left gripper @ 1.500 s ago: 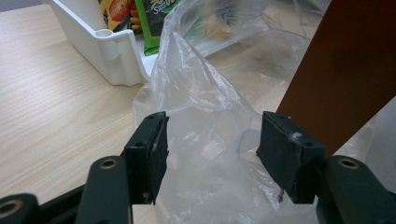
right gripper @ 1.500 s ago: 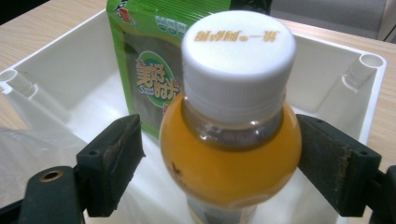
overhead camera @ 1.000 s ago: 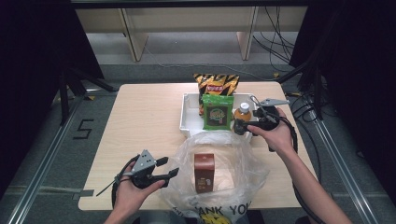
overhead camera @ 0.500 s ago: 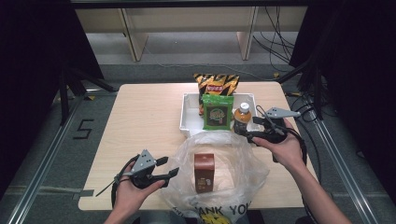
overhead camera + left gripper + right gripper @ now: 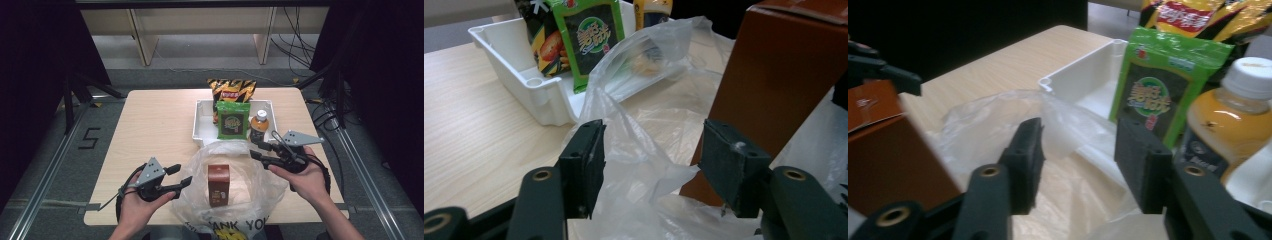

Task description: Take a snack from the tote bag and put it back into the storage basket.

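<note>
A clear plastic bag (image 5: pixel 240 170) lies open on the table's near side, with a brown carton (image 5: pixel 218 185) standing upright in it. My left gripper (image 5: pixel 180 175) is at the bag's left rim. In the left gripper view it (image 5: pixel 656 160) is open, with a fold of the bag (image 5: pixel 634 150) loose between the pads and the carton (image 5: pixel 784 75) just beyond. My right gripper (image 5: pixel 256 150) is at the bag's right rim. Its jaws (image 5: pixel 1080 155) have just been closing but still stand apart, with thin bag film (image 5: pixel 1063 130) between them.
A white tray (image 5: pixel 202 125) behind the bag holds a green snack packet (image 5: pixel 233 120), an orange-and-black chip bag (image 5: pixel 231 90) and an orange drink bottle (image 5: pixel 259 125). That bottle (image 5: pixel 1233 115) stands close to my right gripper. Bare tabletop (image 5: pixel 150 125) lies to the left.
My right gripper has drawn back from the bottle in the tray toward the near side, down to the bag's right rim, and its jaws have narrowed. The left gripper has stayed put.
</note>
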Demonstrator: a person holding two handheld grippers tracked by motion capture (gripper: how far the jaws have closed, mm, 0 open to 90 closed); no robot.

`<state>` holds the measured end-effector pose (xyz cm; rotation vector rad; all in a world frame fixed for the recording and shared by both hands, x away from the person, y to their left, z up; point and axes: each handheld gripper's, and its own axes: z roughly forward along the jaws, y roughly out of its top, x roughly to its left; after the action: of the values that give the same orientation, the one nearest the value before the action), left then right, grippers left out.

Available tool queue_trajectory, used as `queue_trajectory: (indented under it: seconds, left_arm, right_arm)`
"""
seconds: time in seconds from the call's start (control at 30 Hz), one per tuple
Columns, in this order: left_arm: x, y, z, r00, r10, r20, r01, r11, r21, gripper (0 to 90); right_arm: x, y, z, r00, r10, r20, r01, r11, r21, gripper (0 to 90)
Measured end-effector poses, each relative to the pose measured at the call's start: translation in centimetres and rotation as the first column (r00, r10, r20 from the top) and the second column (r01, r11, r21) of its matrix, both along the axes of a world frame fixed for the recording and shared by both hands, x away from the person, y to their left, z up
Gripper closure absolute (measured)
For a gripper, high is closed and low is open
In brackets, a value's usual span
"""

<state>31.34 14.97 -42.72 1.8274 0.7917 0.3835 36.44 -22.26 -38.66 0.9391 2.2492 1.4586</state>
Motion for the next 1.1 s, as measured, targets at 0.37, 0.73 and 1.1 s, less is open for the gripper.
queue_trajectory:
  seconds: [0.37,0.73,1.1]
  left_arm:
    - [-0.7,-0.8,0.5,0.9972,-0.074,0.016,0.073,0.9959,0.054,67.2]
    - [-1.5,-2.2,0.6,0.9902,-0.139,-0.011,0.140,0.9851,0.100,88.8]
    - [-1.8,-3.7,0.7,0.9838,-0.178,-0.023,0.179,0.9781,0.106,89.0]
  right_arm:
    - [-1.6,1.2,-1.1,0.9971,0.076,-0.005,-0.076,0.997,0.006,86.8]
    - [-3.2,2.8,-1.5,0.9874,0.158,-0.012,-0.158,0.987,-0.014,90.0]
    - [-3.6,3.9,-1.3,0.9807,0.193,-0.033,-0.193,0.981,-0.011,90.0]
